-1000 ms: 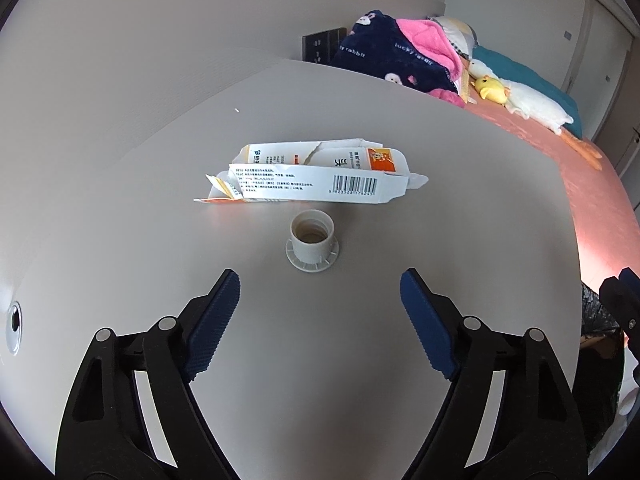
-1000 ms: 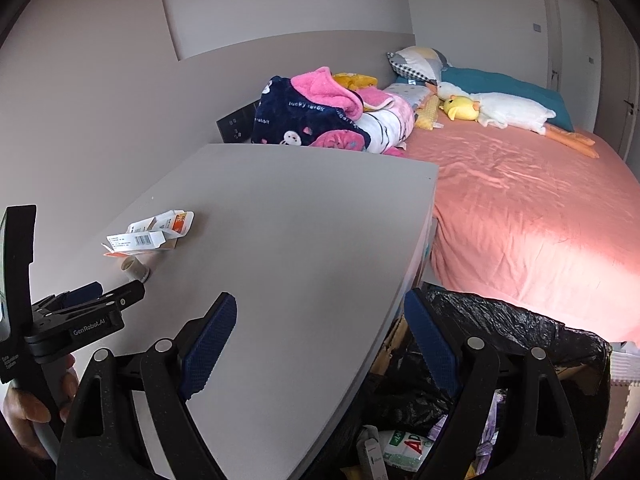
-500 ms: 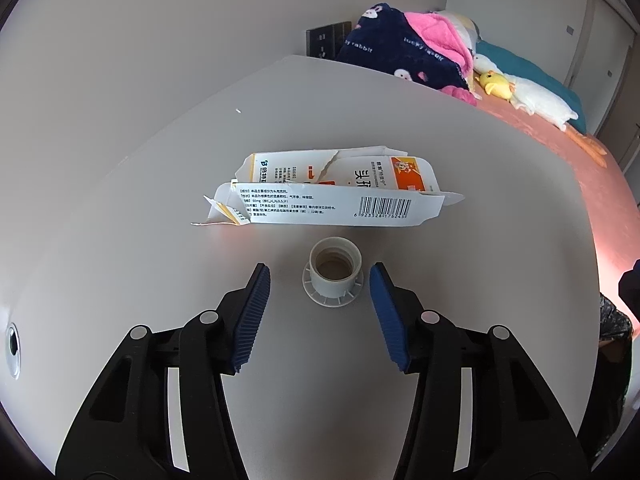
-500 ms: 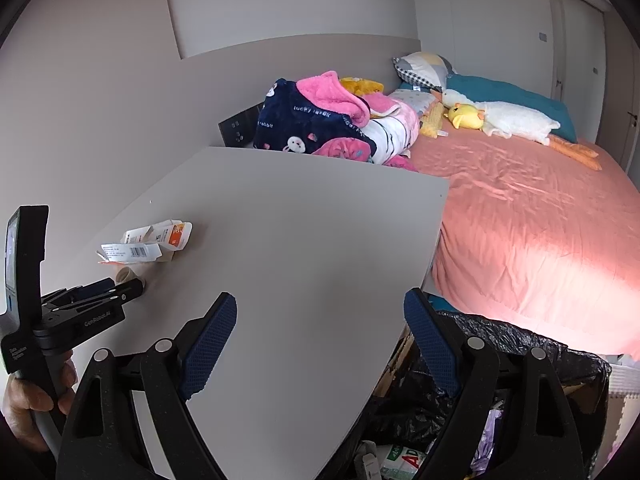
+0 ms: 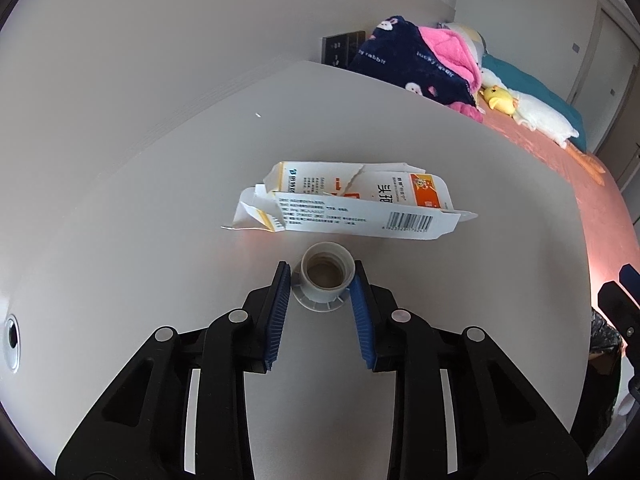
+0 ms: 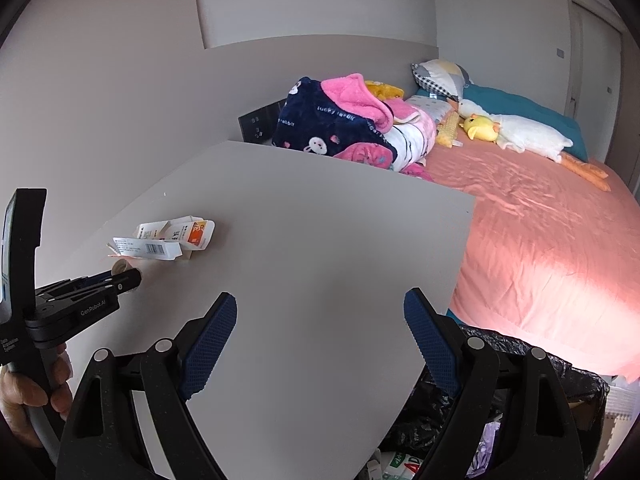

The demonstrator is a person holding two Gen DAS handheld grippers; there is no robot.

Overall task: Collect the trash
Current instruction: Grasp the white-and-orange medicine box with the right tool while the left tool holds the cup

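Bottle cap [image 5: 327,276], upright near the table's [image 5: 160,200] left edge, is pinched by the left gripper [image 5: 320,280], whose jaws just closed. Torn medicine carton [image 5: 352,204] remains uncollected. Right gripper [image 6: 320,340] hangs spread, empty, beside the bin bag [image 6: 560,380].

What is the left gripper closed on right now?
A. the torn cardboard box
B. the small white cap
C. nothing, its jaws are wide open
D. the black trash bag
B: the left gripper has its blue pads against both sides of the small white cap, in front of the torn cardboard box.

Torn carton [image 6: 168,240] on grey table [image 6: 320,264]
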